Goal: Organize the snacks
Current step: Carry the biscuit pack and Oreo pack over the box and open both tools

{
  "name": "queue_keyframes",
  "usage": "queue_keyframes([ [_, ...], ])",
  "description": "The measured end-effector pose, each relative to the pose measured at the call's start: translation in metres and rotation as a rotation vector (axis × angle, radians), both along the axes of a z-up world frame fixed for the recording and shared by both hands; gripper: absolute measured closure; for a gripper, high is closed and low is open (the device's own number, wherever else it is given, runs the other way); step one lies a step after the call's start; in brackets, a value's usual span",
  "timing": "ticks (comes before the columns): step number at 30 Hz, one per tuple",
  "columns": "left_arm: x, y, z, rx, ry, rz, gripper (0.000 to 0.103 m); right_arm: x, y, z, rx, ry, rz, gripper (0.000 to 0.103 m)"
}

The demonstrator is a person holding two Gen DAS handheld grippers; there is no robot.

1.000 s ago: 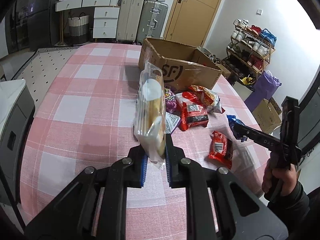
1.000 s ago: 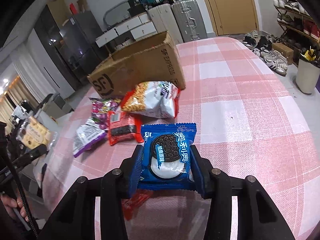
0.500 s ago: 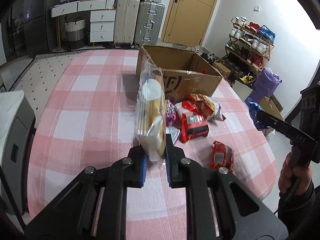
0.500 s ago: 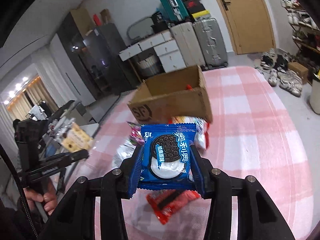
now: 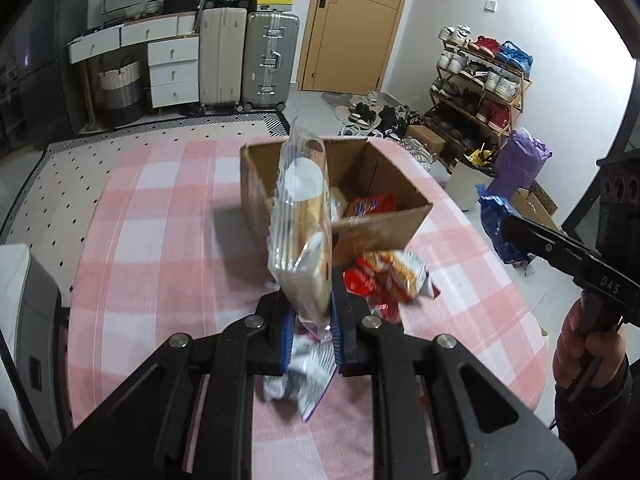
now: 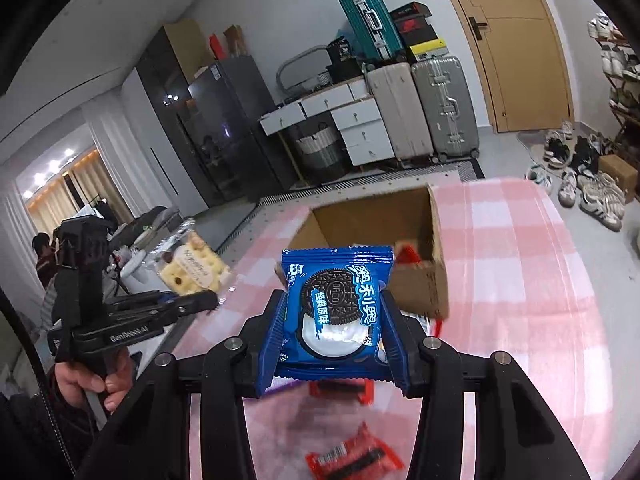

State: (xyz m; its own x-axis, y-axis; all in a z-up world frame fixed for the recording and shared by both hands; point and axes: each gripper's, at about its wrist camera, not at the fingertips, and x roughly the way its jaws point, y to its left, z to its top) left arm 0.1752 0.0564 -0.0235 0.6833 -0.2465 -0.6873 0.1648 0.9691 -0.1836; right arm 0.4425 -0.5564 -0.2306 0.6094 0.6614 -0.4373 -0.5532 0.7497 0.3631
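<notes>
Left wrist view shows the left gripper (image 5: 310, 326) pinching a clear cracker pack (image 5: 301, 228) before the part-filled cardboard box (image 5: 384, 226) at twelve o'clock, the right gripper (image 6: 334, 332) clamping an Oreo packet (image 6: 335, 312), loose snacks (image 5: 386, 276) remaining on the table.

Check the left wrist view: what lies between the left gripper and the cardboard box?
Left wrist view: a red-and-orange snack bag lies on the table between the left gripper and the cardboard box.

Pink-checked tablecloth (image 5: 168, 248), blue Oreo packet (image 6: 334, 316) — brown box (image 5: 376, 232)
</notes>
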Motion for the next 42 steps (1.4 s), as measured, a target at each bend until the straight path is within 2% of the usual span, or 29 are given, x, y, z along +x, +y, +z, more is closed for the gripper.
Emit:
queue_keyframes([
  [9,0.048,-0.017,0.039,0.037,-0.022,-0.056,0.091,0.044,0.022,0.042,-0.006,-0.041,0.029,0.057],
  [15,0.102,-0.011,0.047,-0.030,0.044,-0.065,0.091,0.077,0.035,0.060,-0.018,-0.046,0.028,0.057],
  [18,0.125,-0.010,0.044,-0.012,0.055,-0.072,0.091,0.096,0.044,0.060,-0.034,-0.034,0.031,0.057],
  [26,0.175,-0.014,0.015,-0.015,0.130,-0.092,0.091,0.139,0.065,0.031,-0.066,0.022,0.043,0.057],
  [38,0.209,-0.033,-0.037,-0.007,0.206,-0.134,0.090,0.183,0.078,-0.023,-0.088,0.092,0.035,0.057],
  [39,0.212,-0.036,-0.040,0.015,0.218,-0.139,0.086,0.184,0.079,-0.025,-0.092,0.095,0.039,0.056],
  [40,0.212,-0.040,-0.041,0.030,0.227,-0.141,0.072,0.187,0.081,-0.028,-0.105,0.097,0.040,0.056],
  [41,0.212,-0.044,-0.043,0.070,0.234,-0.138,0.045,0.187,0.081,-0.029,-0.124,0.083,0.020,0.054],
  [42,0.210,-0.045,-0.044,0.090,0.218,-0.133,0.036,0.187,0.079,-0.030,-0.129,0.072,0.012,0.053],
])
